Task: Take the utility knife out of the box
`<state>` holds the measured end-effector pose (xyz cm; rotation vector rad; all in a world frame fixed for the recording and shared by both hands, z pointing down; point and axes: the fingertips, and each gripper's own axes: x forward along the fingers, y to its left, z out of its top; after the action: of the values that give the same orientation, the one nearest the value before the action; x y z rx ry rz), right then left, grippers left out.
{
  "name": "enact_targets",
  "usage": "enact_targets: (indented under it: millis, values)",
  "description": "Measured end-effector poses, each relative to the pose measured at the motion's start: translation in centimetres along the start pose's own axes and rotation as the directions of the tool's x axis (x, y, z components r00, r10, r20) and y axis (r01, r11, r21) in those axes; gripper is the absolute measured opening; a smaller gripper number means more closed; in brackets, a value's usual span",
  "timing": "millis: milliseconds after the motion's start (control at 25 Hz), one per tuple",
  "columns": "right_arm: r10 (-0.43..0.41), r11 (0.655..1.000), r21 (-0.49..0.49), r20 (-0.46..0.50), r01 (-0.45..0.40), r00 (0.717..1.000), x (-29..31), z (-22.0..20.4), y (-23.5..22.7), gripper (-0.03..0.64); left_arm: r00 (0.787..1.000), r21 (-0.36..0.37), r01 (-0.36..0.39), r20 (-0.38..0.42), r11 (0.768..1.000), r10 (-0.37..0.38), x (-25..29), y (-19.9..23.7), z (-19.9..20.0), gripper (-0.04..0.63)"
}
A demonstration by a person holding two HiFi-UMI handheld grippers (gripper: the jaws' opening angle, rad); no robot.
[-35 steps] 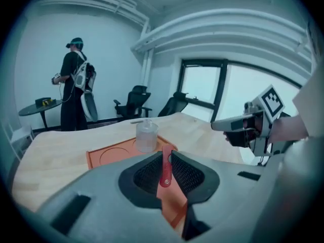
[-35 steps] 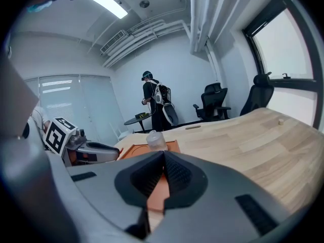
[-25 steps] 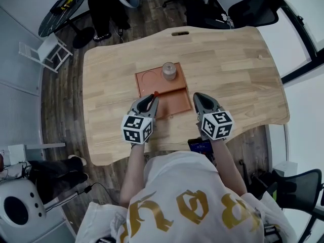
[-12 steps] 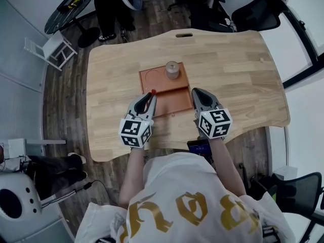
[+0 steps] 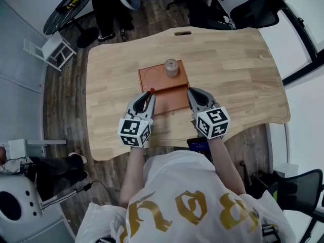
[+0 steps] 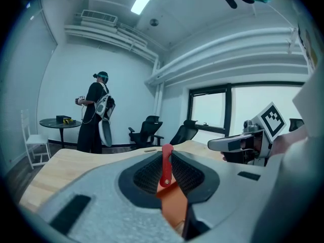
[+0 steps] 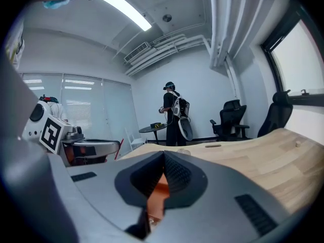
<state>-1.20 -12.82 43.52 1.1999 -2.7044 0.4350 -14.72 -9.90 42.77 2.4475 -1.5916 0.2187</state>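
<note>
A flat orange-brown box [image 5: 158,78] lies at the middle of the wooden table [image 5: 238,70]. My left gripper [image 5: 149,95] sits over the box's front left part, shut on a slim red utility knife [image 5: 152,91]. In the left gripper view the knife [image 6: 165,165] stands upright between the closed pads, with the orange box below it. My right gripper [image 5: 191,94] is at the box's front right corner. Its jaws meet with nothing visible between them [image 7: 163,156]. Whether they touch the box I cannot tell.
A small clear cylinder [image 5: 171,68] stands on the box's rear right. A dark phone [image 5: 200,145] lies at the table's near edge. Beyond the table a person [image 5: 104,4] stands beside a round black table [image 5: 66,11], with office chairs [image 5: 253,9] and a white folding chair [image 5: 48,52].
Both grippers have shifted slightly left; the right one has edged in to the box's front right corner. The left gripper stays shut on the red knife.
</note>
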Motion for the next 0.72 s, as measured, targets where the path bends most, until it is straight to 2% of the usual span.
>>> enact_targets:
  millis: [720]
  values:
    - [-0.001, 1.0, -0.005, -0.019, 0.0, 1.0, -0.42, -0.63, -0.76, 0.011, 1.0, -0.009, -0.019, 0.0, 1.0, 0.019, 0.71, -0.12, -0.27, 0.055]
